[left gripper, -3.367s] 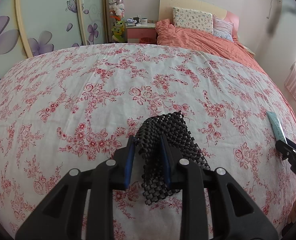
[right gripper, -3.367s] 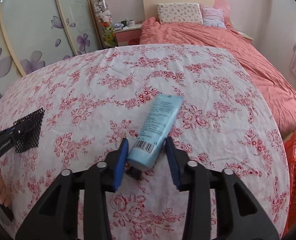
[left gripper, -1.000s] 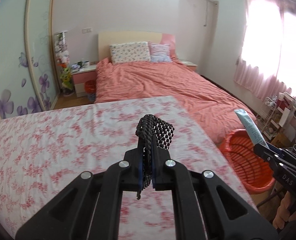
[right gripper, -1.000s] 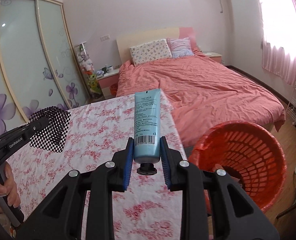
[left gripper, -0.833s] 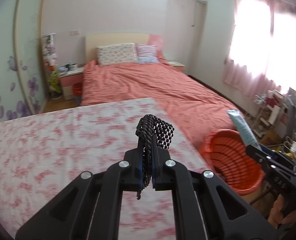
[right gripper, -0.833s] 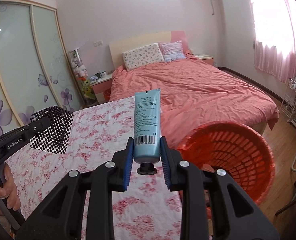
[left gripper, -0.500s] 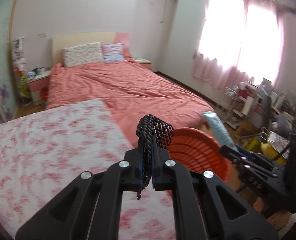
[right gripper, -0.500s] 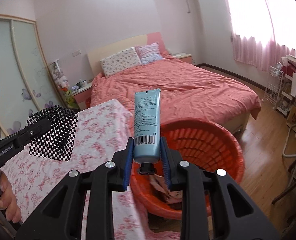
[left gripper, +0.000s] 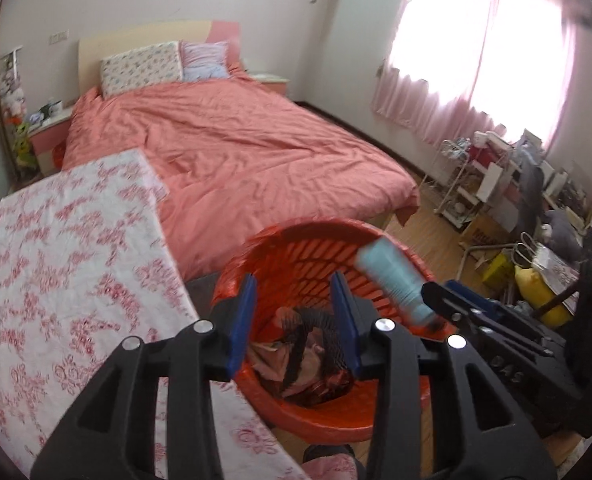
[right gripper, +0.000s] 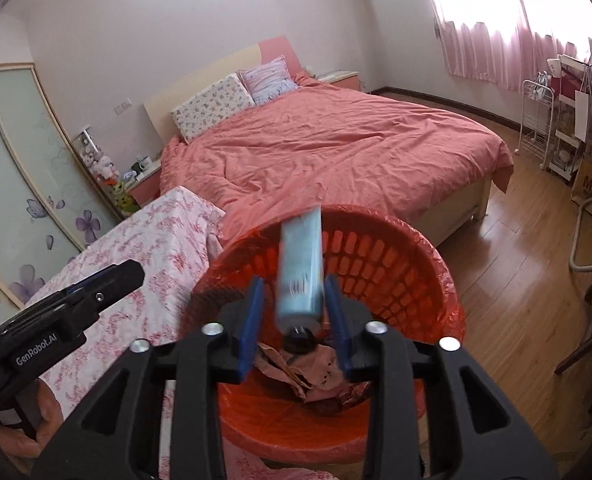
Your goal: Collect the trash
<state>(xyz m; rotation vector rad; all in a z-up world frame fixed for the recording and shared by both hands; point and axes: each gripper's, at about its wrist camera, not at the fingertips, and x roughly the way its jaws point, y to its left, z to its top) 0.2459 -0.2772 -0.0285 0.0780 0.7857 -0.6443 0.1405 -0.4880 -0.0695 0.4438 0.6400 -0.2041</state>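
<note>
Bedroom, red basket (left gripper: 319,248) beside floral table (left gripper: 56,264). Left gripper (left gripper: 294,318) gaped empty over black mesh (left gripper: 315,344); right gripper (right gripper: 294,314) spread, blue tube (right gripper: 299,268) loose between its fingers.

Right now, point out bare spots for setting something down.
Bare: the floral cloth left of the red basket, and the wood floor between bed and wire rack. Crowded: the basket's inside and the clutter under the window.
</note>
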